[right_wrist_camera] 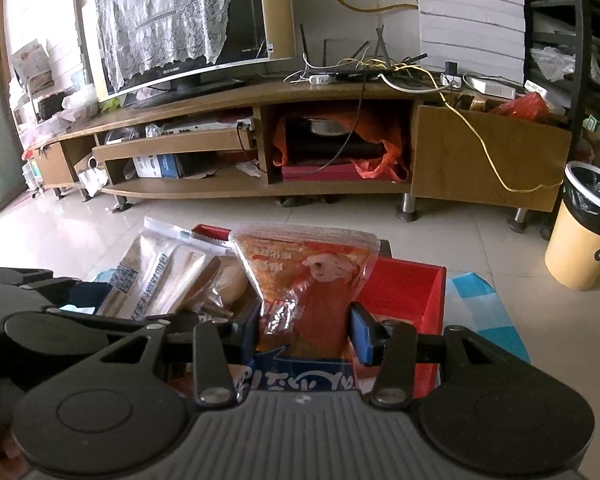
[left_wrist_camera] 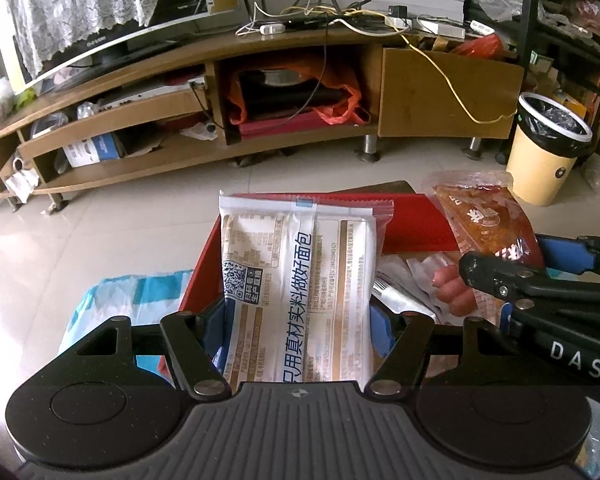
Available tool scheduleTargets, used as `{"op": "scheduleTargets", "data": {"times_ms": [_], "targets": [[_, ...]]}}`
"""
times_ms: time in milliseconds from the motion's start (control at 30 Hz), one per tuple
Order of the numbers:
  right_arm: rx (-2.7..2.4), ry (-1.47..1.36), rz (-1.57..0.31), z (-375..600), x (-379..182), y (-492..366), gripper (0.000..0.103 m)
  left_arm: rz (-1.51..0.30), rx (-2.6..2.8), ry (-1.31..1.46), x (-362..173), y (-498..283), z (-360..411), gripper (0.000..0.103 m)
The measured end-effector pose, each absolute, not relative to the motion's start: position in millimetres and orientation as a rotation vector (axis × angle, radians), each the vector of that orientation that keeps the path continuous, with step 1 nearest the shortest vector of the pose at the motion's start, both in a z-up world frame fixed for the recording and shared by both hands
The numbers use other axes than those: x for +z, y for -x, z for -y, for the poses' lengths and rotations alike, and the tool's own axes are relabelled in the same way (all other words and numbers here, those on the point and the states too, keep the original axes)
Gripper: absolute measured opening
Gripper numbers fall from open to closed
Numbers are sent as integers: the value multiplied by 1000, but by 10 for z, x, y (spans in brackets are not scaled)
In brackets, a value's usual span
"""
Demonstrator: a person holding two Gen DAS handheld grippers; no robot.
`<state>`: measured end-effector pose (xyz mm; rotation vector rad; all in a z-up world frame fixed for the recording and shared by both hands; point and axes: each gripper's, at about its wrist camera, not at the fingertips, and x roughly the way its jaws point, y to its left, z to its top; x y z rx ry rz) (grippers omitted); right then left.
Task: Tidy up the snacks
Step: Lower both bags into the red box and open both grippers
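My left gripper is clamped on a white bread packet, which stands upright between the blue pads; its lower edge is hidden behind the gripper body. My right gripper is closed on an orange-red snack pouch; the left pad is mostly covered by the pouch, and the pouch's lower end is cut off by a blue printed label at the gripper body. Both packets sit over a red box. I see sausages and a silvery wrapper inside it, but the rest of its contents are hidden. The box rests on a blue-and-white checked surface, visible only at the edges. Beyond stand a wooden TV cabinet and a yellow bin.
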<state>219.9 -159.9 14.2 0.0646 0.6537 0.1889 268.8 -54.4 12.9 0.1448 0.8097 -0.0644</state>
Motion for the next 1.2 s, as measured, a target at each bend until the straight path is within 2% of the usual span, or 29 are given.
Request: {"op": "scheduleTargets", "data": {"times_ms": [633,900,1200], "targets": [[177,-126,-669,1715,-164,-2556,42,-843,-35,-222,-117,-3146,653,74],[137,-35,-695,1622,-365,-2618,44,-827,-4,-262,-233,-3141,661,82],[113,-28,-653,1647,-256,-2543,55,-808,13,-259,-156,-3087,613,87]]}}
